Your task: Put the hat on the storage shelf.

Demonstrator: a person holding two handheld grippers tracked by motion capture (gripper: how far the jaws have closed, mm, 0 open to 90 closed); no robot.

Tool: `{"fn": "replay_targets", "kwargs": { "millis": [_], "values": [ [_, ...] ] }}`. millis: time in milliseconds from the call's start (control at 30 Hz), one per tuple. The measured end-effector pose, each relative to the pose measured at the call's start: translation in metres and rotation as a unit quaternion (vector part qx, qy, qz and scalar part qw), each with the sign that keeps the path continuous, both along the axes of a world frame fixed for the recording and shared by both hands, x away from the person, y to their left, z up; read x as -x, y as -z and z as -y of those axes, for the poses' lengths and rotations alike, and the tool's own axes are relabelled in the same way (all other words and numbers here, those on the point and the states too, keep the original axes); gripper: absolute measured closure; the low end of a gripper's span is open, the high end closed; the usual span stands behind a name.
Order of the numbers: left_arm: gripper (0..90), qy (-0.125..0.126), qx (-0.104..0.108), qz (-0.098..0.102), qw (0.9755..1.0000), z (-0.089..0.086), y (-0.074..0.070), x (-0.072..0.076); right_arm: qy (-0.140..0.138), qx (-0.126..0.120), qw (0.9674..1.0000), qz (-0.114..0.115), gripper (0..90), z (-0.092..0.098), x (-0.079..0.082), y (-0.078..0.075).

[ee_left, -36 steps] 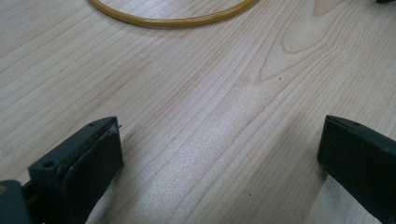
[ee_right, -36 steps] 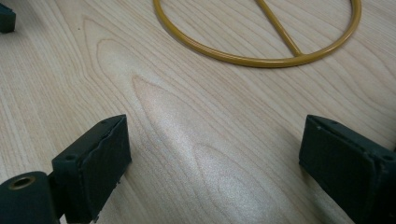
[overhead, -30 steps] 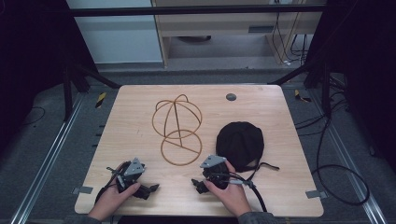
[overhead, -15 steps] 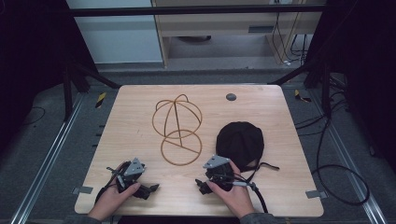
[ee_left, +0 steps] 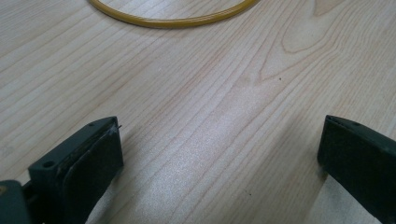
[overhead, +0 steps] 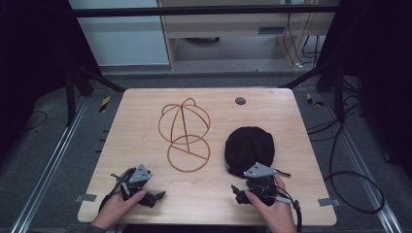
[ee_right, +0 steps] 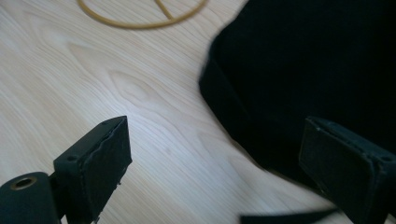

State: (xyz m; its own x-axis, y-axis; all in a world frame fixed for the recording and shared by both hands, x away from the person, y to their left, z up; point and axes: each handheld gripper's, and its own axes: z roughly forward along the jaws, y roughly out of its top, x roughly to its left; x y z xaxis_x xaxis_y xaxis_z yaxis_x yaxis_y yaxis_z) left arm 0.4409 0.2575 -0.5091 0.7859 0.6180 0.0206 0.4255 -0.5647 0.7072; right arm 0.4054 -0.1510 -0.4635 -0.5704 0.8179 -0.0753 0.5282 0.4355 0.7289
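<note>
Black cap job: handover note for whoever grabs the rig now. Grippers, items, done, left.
Left gripper: open, nothing between its jaws, low over the table near its front left edge.
Right gripper: open, nothing held, at the near edge of the black cap, one jaw in front of the fabric in the right gripper view.
Wire hat stand: mid-table, bare, left of the cap.
Done: nothing gripped yet.
Left: probably grip the cap and set it on the stand.
</note>
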Motion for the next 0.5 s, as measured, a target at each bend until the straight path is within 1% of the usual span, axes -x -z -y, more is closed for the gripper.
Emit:
{"fn": "replay_targets", "kwargs": {
  "millis": [33, 167, 267, 333, 400, 433, 467, 500],
  "values": [
    [0.0, 0.0, 0.0, 0.0, 1.0, 0.0, 0.0, 0.0, 0.0, 0.0, 1.0, 0.0, 9.1, 0.0, 0.0, 0.0],
    [0.0, 0.0, 0.0, 0.0, 1.0, 0.0, 0.0, 0.0, 0.023, 0.016, 0.9996, 0.001, 8.2, 0.011, 0.001, -0.002],
    [0.0, 0.0, 0.001, 0.0, 1.0, 0.0, 0.0, 0.0, 0.031, 0.012, 0.9995, 0.0, 7.3, 0.014, -0.001, -0.004],
    [0.0, 0.0, 0.0, 0.0, 1.0, 0.0, 0.0, 0.0, 0.036, 0.009, 0.9993, -0.003, 7.2, 0.017, -0.005, -0.01],
    [0.0, 0.0, 0.0, 0.0, 1.0, 0.0, 0.0, 0.0, 0.04, 0.007, 0.9991, -0.007, 7.2, 0.018, -0.006, -0.013],
    [0.0, 0.0, 0.0, 0.0, 1.0, 0.0, 0.0, 0.0, 0.034, 0.014, 0.9993, -0.01, 7.0, 0.019, -0.008, -0.017],
    [0.0, 0.0, 0.0, 0.0, 1.0, 0.0, 0.0, 0.0, 0.031, 0.03, 0.9989, -0.018, 6.3, 0.021, -0.012, -0.023],
    [0.0, 0.0, 0.0, 0.0, 1.0, 0.0, 0.0, 0.0, 0.031, 0.03, 0.9989, -0.018, 6.3, 0.021, -0.012, -0.023]
  ]
}}
